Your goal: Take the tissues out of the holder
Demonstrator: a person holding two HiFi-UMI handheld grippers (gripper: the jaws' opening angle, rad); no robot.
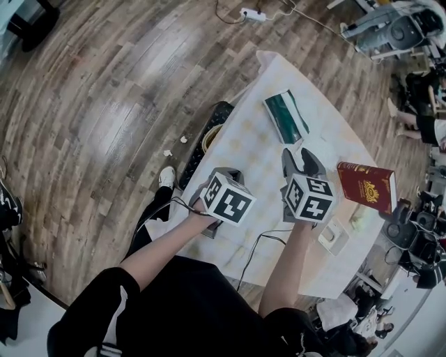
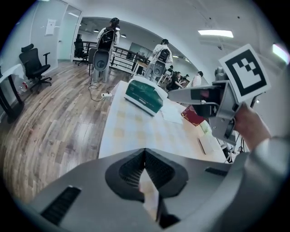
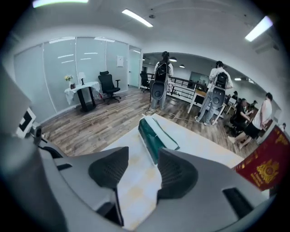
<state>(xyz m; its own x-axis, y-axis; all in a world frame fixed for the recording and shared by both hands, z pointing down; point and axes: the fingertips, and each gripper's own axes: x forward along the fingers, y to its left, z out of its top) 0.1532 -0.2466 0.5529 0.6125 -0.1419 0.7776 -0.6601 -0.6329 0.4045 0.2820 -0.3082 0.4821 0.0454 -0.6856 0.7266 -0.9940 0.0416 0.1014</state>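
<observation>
The brown wood floor (image 1: 104,104) is the biggest thing I see, and it goes all around. On it stands a long table (image 1: 244,143) with a pale cloth that has soft yellow squares. I stand at the near end with both arms out over it. The green tissue holder (image 1: 286,116) lies on the far part of the table. It is white on top, and it is ahead of both my claws and well apart from them. A red book (image 1: 367,187) with a gold mark stands on the right side of the table, near my right hand. My left claw (image 2: 145,150) has its two jaws pressed together at the tips. A thin pale strip shows lower down between them (I cannot tell if it is tissue or just the cloth). My right claw (image 3: 142,158) has its jaws partly apart. Nothing is in the gap, and I can see the cloth through it. It points at the near end of the tissue holder. A little white box (image 1: 334,236) lies on the cloth just beside my right arm. Far off on the floor lies a small white power strip (image 1: 252,14).
</observation>
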